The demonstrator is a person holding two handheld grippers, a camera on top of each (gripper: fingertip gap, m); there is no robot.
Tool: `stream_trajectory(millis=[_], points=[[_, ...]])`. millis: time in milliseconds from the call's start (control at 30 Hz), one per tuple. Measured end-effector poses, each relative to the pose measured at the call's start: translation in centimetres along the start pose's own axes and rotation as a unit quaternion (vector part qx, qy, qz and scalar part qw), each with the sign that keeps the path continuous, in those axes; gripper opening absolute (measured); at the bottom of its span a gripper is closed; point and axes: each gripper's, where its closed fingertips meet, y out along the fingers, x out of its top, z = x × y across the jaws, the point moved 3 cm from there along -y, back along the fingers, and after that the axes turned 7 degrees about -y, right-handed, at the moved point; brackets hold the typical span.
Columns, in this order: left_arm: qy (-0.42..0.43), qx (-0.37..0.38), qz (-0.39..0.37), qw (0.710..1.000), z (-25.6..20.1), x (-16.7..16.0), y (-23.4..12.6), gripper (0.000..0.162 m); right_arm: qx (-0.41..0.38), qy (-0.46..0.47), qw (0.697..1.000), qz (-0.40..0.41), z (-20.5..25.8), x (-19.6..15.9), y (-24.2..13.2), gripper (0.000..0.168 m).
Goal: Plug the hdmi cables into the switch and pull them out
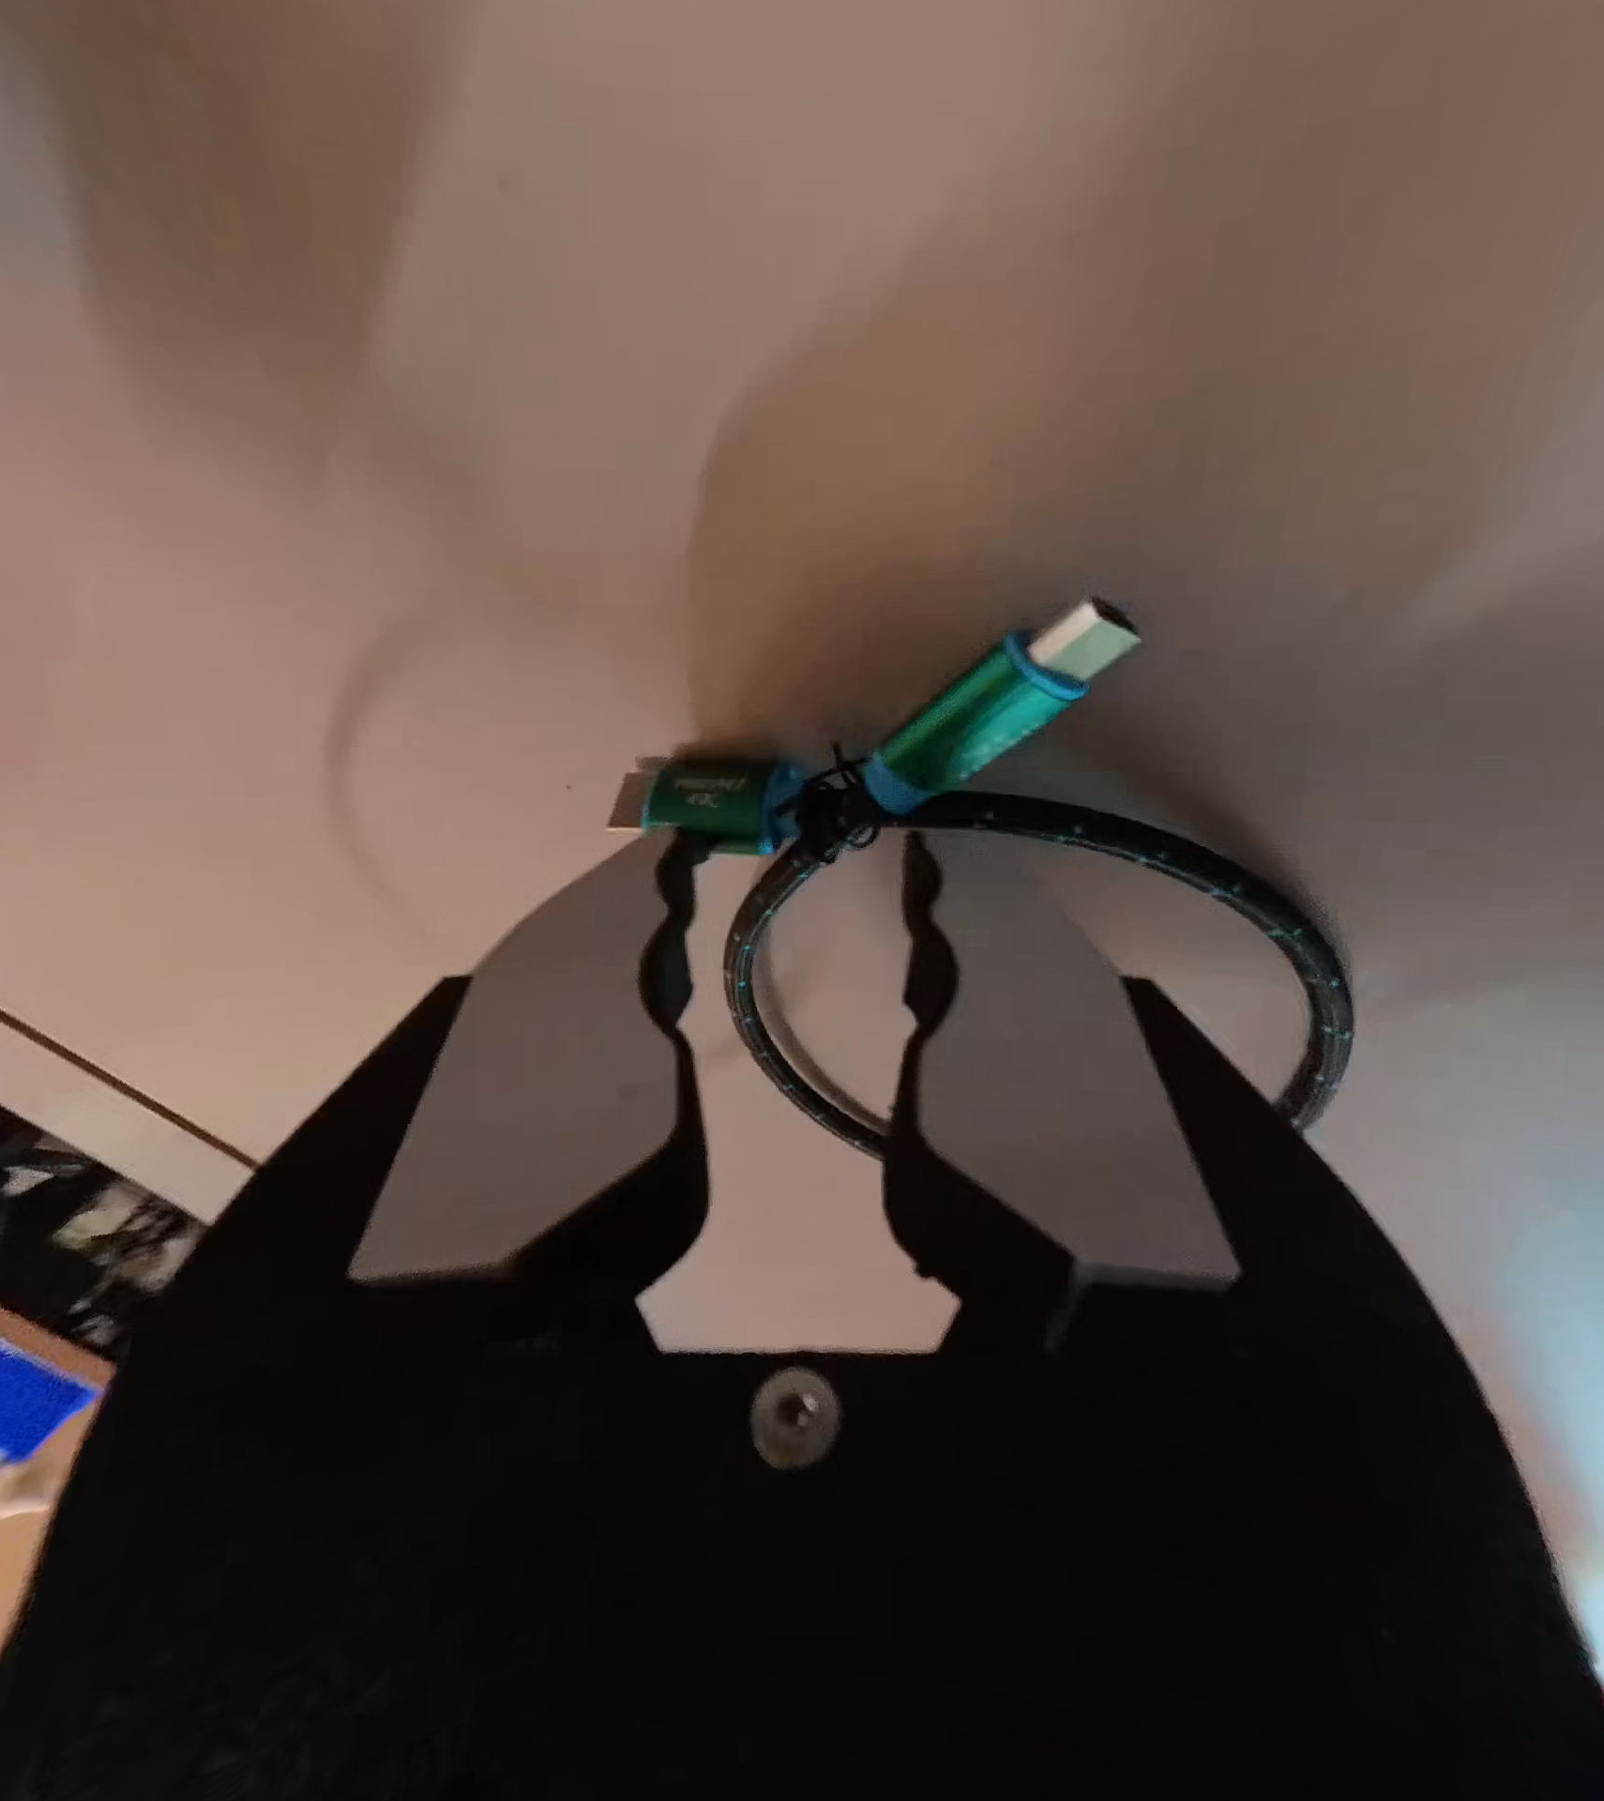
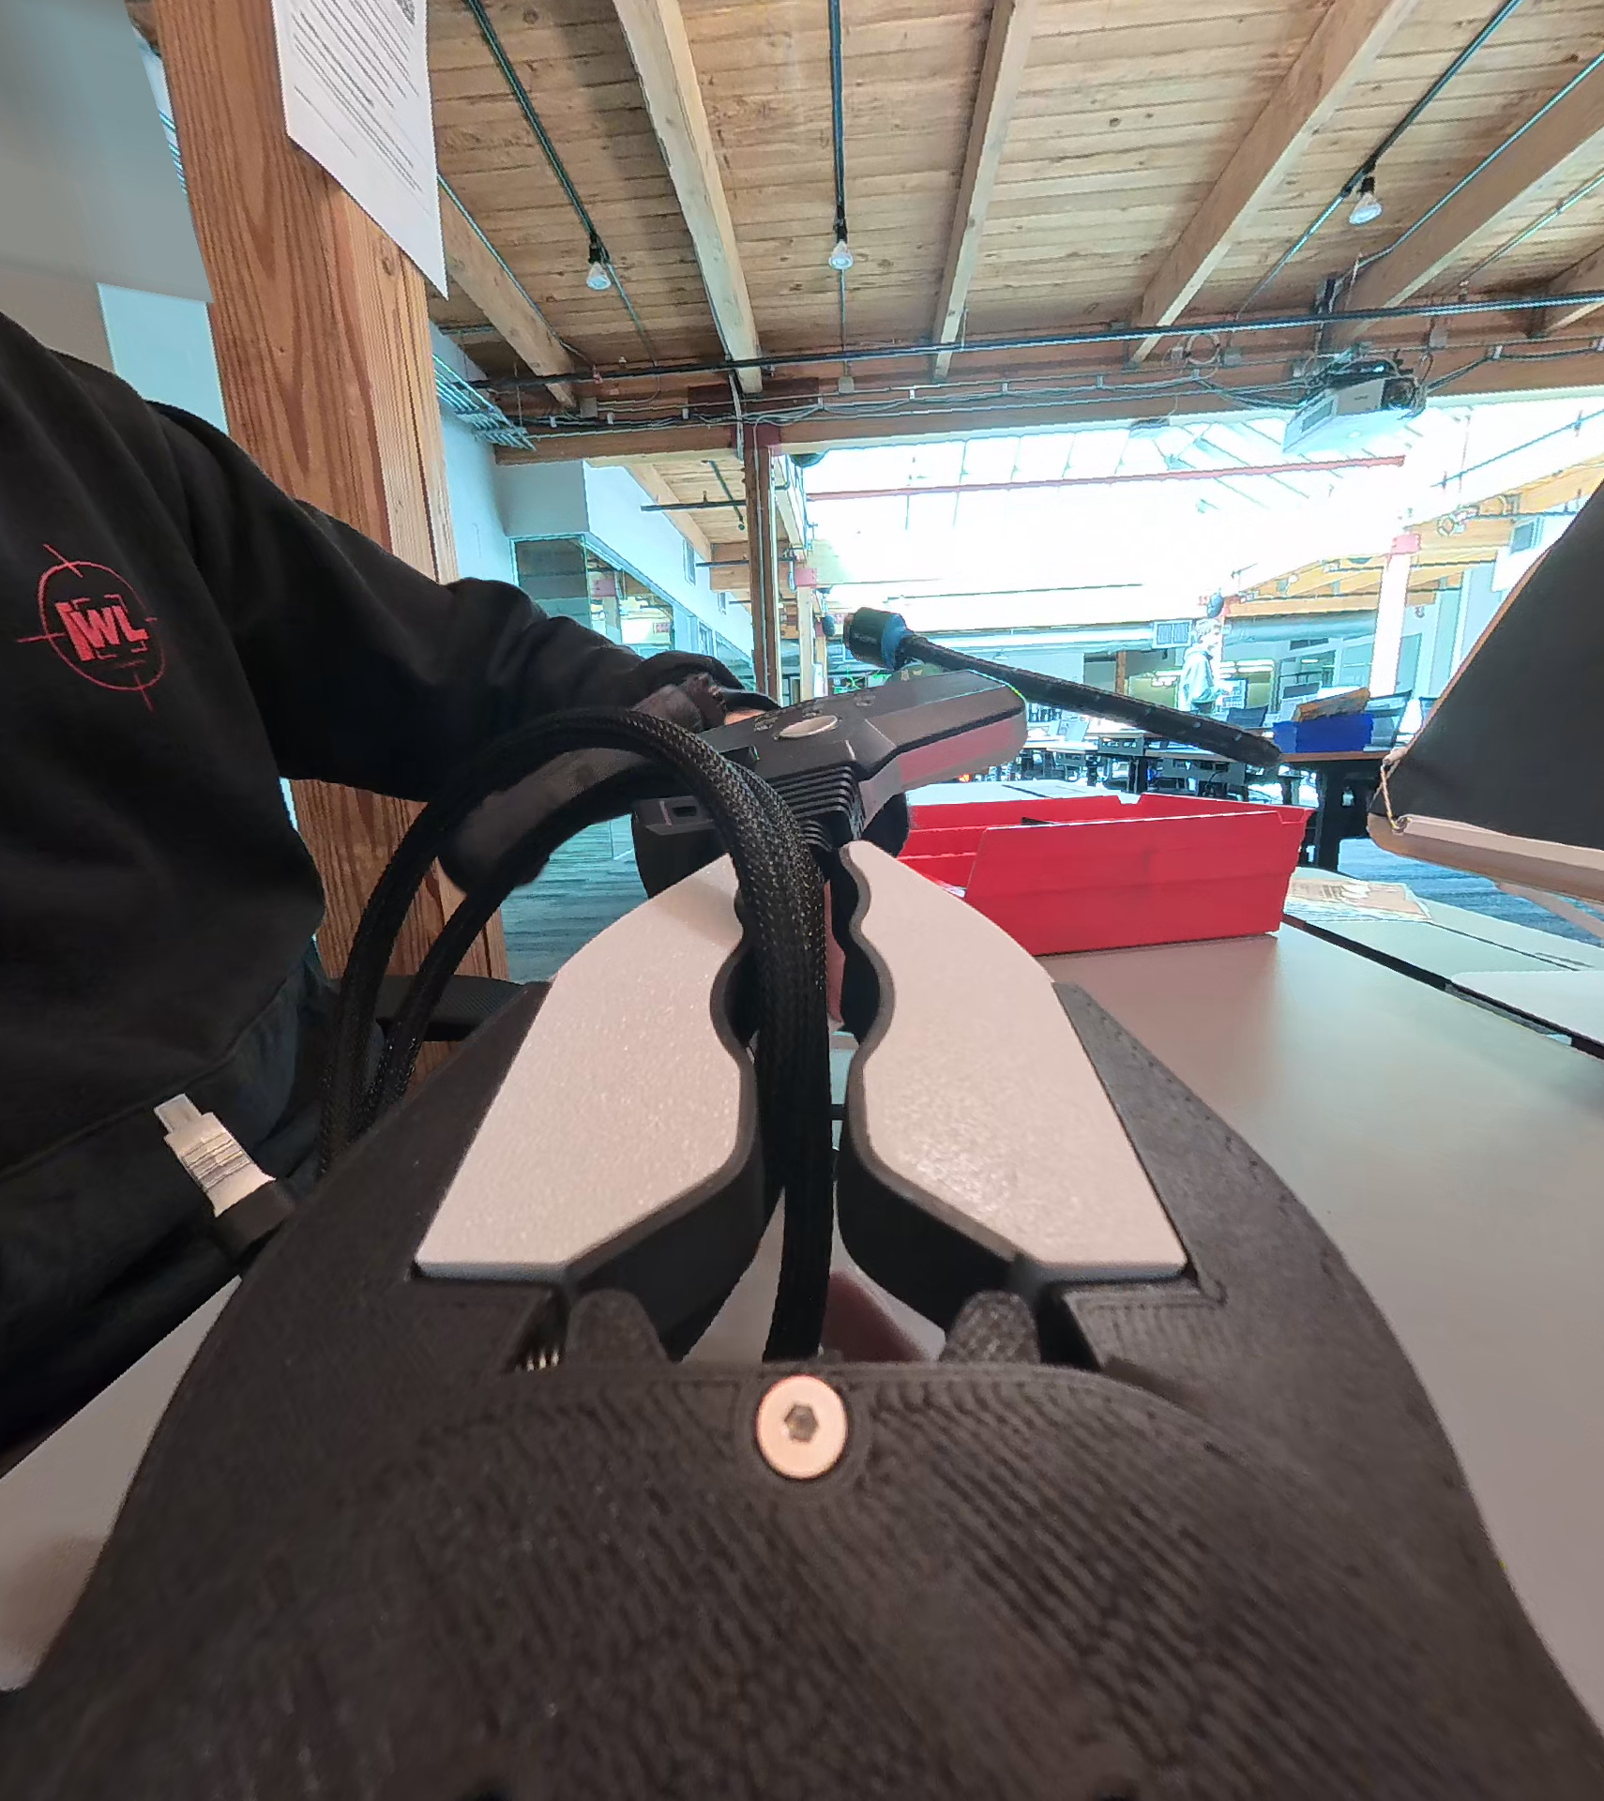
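Left claw [image 1: 793, 838] hangs just above the desk [image 1: 389, 487], jaws parted and holding nothing; the tips straddle the tie [image 1: 827, 804] that binds the green cable [image 1: 1071, 848] into a loop. One green plug [image 1: 701, 801] lies flat by my left fingertip, the other [image 1: 983, 716] cocks up and away to the right. I judge I am lining up on the bundle near its plugs, since that is the stiff part and the easiest to steer toward a port. That view is smeared, so fine detail is lost

Right claw [image 2: 793, 911] is nearly closed around a black cable [image 2: 793, 975], which runs down the slot between the pads and loops off to the left toward the person's dark sleeve [image 2: 194, 682]. Whether the pads truly pinch it or just cage it, I cannot tell. Its silver plug [image 2: 208, 1160] dangles at the left edge of my claw. I reckon I hold it by the cord to keep it off the desk while the other claw works

Farther off, the left claw appears with the green cable's plug poking past it. A red bin [image 2: 1120, 887] sits beyond. No switch shows in either view, so plugging has not begun
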Motion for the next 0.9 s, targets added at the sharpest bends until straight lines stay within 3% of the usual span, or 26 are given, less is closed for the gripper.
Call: stream_trajectory(millis=[133, 400, 667, 900], points=[[-0.075, -0.031, -0.022, 0.996, 0.1, -0.6, -0.1, 0.012, -0.003, -0.001, 1.0, -0.001, -0.1, 0.1, -0.1, 0.012], [-0.278, -0.058, -0.055, 0.957, -0.8, -2.7, 0.0, 0.007, -0.009, -0.005, 1.0, -0.004, -0.1, 0.3, -0.3, 0.012], [-0.49, -0.044, -0.122, 0.862, -2.2, -5.0, -0.3, 0.006, -0.01, -0.006, 1.0, -0.002, -0.1, 0.2, -0.3, 0.011], [-0.528, -0.012, -0.126, 0.84, -3.4, -5.7, -0.4, 0.006, -0.006, -0.002, 1.0, 0.008, -0.1, -0.2, -0.1, 0.012]])
